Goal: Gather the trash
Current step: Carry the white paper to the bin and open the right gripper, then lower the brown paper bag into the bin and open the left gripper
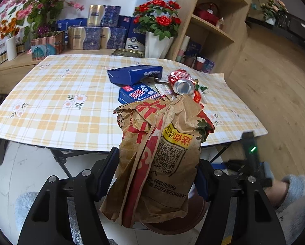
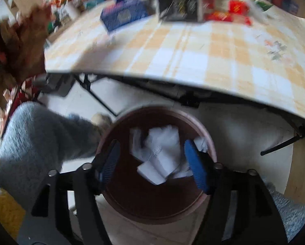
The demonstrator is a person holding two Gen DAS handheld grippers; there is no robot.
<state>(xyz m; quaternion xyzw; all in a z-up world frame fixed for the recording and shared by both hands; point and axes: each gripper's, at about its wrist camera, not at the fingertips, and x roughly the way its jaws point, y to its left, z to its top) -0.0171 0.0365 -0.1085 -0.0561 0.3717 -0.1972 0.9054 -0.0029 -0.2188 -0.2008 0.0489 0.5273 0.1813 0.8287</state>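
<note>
The left claw point(image 1: 156, 175) is clamping a crumpled brown paper bag point(image 1: 158, 153) with red print and a QR code, holding it up just off the near edge of the worktop point(image 1: 56, 94); part of the brown bin point(image 1: 173, 222) is peeking out right underneath the bag. Behind it, on the checked cloth, more trash is waiting: a long blue box point(image 1: 135, 74), a smaller blue carton point(image 1: 138, 94) in front of it, then a crushed red can point(image 1: 182, 81) lying on its side with its open end facing the camera, plus some red and green wrappers point(image 1: 199, 92) just beside the can.

Over on the right wrist view, which is pretty blurry, the right claw point(image 2: 152, 163) is hanging with its 2 fingers spread wide apart and gripping nothing; it's sitting directly above the round bin point(image 2: 158, 212), which is standing on the floor below the worktop's point(image 2: 224, 61) edge; crumpled white paper point(image 2: 158, 153) is lying inside it. At the far left of that view the paper bag point(image 2: 25, 40) is showing as a brown smear, with a grey fuzzy sleeve point(image 2: 40, 143) below it.
</note>
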